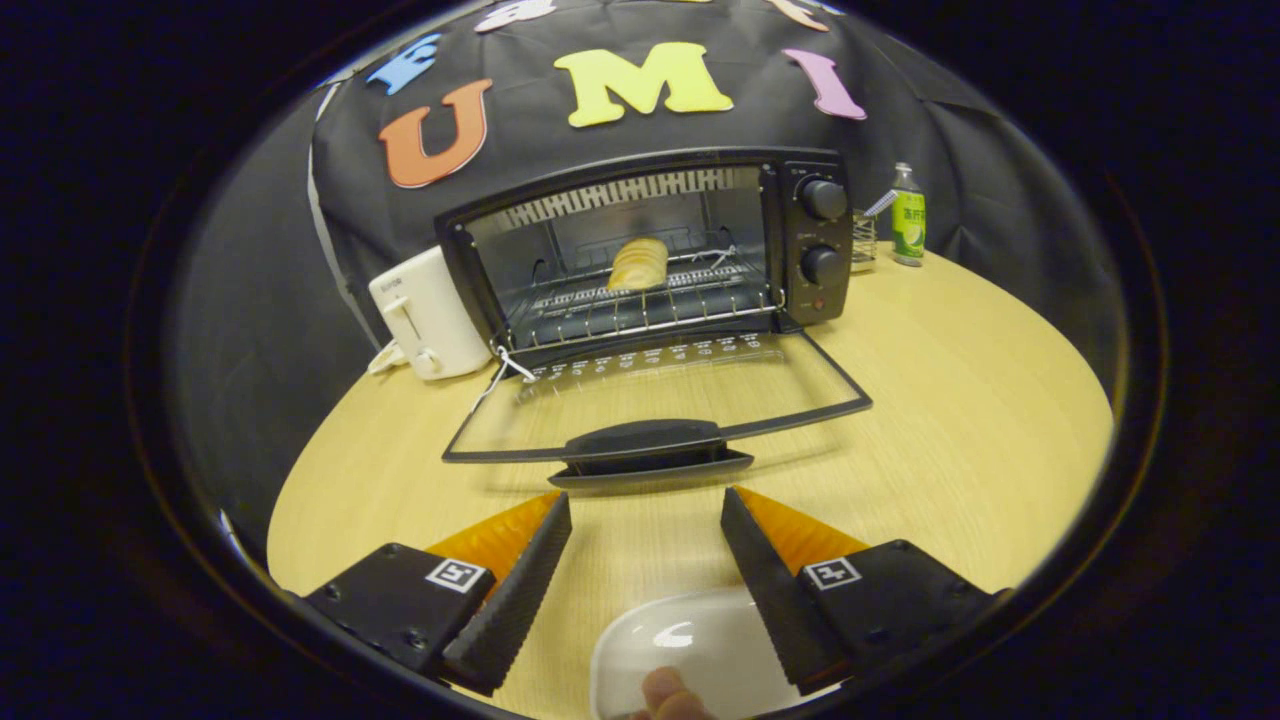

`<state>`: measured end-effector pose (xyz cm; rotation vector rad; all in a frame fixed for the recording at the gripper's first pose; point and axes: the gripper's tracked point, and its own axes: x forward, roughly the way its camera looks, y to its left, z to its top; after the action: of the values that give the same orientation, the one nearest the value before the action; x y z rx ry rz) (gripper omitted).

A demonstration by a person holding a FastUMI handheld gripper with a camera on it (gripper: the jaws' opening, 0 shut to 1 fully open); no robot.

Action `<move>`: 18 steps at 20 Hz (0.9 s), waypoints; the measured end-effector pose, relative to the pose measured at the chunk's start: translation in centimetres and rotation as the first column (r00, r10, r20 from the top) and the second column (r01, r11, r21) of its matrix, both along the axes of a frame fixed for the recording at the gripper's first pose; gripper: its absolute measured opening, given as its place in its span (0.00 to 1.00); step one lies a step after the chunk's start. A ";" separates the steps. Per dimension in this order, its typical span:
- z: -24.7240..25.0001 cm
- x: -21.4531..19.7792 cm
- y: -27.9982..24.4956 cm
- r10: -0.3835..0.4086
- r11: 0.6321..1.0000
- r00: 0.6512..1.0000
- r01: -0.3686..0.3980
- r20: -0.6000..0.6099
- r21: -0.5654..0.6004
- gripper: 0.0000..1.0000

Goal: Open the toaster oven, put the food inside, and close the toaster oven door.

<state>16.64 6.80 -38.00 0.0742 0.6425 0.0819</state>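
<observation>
Black-cased toaster oven [640,250], landmark item, standing on a pale wood worktop [960,420] against the booth wall.

Door [655,400]: glass panel in a dark frame, dropped fully open and lying roughly flat in front of the oven mouth, hinge edge at the oven, free edge toward the claw. Door handle [650,445]: dark bar along that free edge, its long axis running crosswise to the line of the claw fingers.

Food [638,263]: pale golden, rounded and ridged, apparently a bread roll; resting on the wire rack [640,305] inside the oven cavity, about mid-width. Loading judged complete; closing the door judged the step left.

Claw [646,520]: fingers spread wide apart, holding nothing, over bare worktop just short of the door handle. Handle lies straight ahead of the gap between the fingers and close; the closing move turns on getting under or onto that crosswise bar and swinging it up toward the oven.

Other items:
- Two control knobs [822,230], on the oven's panel, right of its cavity.
- White toaster [430,315], just beside the oven's left wall.
- Green bottle [908,215], right of the oven, well back.
- Small wire holder [863,240], between bottle and oven.
- White dish [690,645], nearer than the claw fingertips, far side from the oven; a fingertip [668,695] at its near rim.
</observation>
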 end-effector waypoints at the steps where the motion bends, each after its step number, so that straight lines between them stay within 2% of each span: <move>1: -0.1 0.2 0.4 0.011 1.000 1.000 -0.011 0.002 0.006 1.00; 4: -0.9 1.1 -0.6 -0.025 0.999 1.000 0.025 -0.006 -0.022 1.00; 8: -0.5 1.6 -0.4 -0.055 0.997 0.998 0.056 -0.024 0.046 1.00; 11: 0.0 1.3 -0.3 -0.045 0.999 0.999 0.046 -0.028 0.029 1.00; 13: 1.7 1.5 -0.6 -0.057 0.998 0.997 0.057 0.043 0.012 1.00; 15: 3.8 2.2 -0.4 -0.034 0.999 0.992 0.038 0.122 -0.029 1.00; 16: 4.1 2.7 -0.4 -0.017 0.998 0.990 0.024 0.142 -0.050 1.00; 18: 3.1 2.2 -0.8 -0.041 0.997 0.992 0.048 0.118 -0.057 1.00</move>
<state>18.83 5.98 -34.89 0.0256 0.5260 0.0232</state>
